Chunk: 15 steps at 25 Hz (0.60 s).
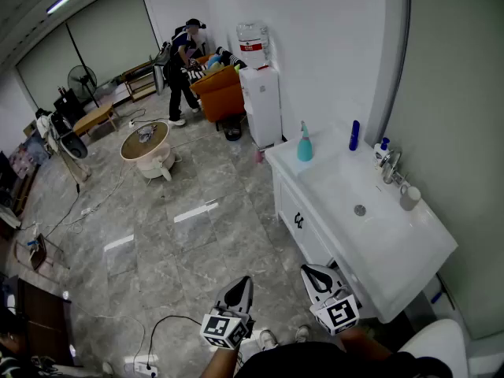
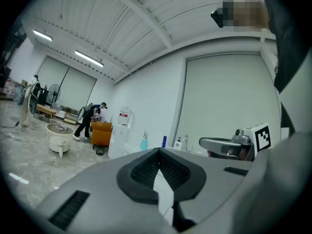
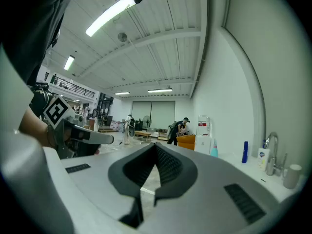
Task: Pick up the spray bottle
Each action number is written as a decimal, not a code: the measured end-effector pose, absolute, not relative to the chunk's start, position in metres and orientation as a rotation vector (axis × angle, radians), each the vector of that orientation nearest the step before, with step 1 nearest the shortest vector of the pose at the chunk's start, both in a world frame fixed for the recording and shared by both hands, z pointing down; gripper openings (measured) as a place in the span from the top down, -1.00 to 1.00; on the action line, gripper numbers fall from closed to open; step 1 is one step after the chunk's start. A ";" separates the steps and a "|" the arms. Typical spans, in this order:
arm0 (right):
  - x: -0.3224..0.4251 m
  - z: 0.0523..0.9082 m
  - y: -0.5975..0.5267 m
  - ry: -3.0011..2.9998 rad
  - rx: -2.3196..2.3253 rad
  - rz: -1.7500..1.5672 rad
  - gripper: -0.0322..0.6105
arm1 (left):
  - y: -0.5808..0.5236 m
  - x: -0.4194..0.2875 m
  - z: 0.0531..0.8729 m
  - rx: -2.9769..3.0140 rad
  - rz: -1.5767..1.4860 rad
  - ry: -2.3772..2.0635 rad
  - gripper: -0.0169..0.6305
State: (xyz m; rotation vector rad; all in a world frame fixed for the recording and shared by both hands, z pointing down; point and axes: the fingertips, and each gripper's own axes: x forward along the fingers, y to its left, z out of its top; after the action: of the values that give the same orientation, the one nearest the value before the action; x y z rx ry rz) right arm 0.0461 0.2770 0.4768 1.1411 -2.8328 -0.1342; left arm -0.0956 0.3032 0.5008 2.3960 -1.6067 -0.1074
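**Spray bottle not yet reached; both hand-held grippers closed and empty**

Judging by how things lie, the pick-up is at its very start: this is the approach, with no contact yet. In the head view the left hand-held gripper (image 1: 240, 283) and the right hand-held gripper (image 1: 313, 272) sit low in the frame, side by side over the grey floor (image 1: 197, 242). The near end of the white counter (image 1: 394, 266) is just beside the right one. The teal spray bottle (image 1: 305, 143) stands upright near the far left corner of that counter, left of the sink (image 1: 358, 203). It is well apart from both tools, and nothing touches it.

The next move probably calls for carrying one tool forward along the counter. Its jaws would first have to open wide enough for the bottle's body or neck (the right one is nearer the counter, so it seems the likelier choice).

In the left gripper view, the two dark pads meet at the tip with nothing between them. The bottle shows small and far off beyond them. In the right gripper view, the pads are likewise pressed together and hold nothing. There the bottle stands off to the right of the jaws, with a blue bottle (image 3: 245, 151) and the tap (image 3: 270, 152) further right.
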 end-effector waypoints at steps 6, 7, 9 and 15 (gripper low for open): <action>0.050 0.476 0.282 -2.846 1.148 -0.150 0.91 | 0.314 -0.095 0.504 2.385 -0.099 -1.614 0.96; 0.049 0.475 0.282 -2.854 1.150 -0.160 0.91 | 0.315 -0.096 0.504 2.384 -0.098 -1.615 0.96; 0.046 0.475 0.283 -2.864 1.152 -0.166 0.91 | 0.318 -0.098 0.505 2.385 -0.090 -1.616 0.96; 0.043 0.469 0.285 -2.901 1.186 -0.156 0.91 | 0.322 -0.102 0.505 2.386 -0.088 -1.619 0.96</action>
State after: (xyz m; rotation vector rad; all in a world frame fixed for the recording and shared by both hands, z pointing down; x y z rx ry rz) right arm 0.0427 0.2846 0.4692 1.1862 -2.9007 -0.1555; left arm -0.1023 0.3216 0.5050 2.3864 -1.6193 -0.0878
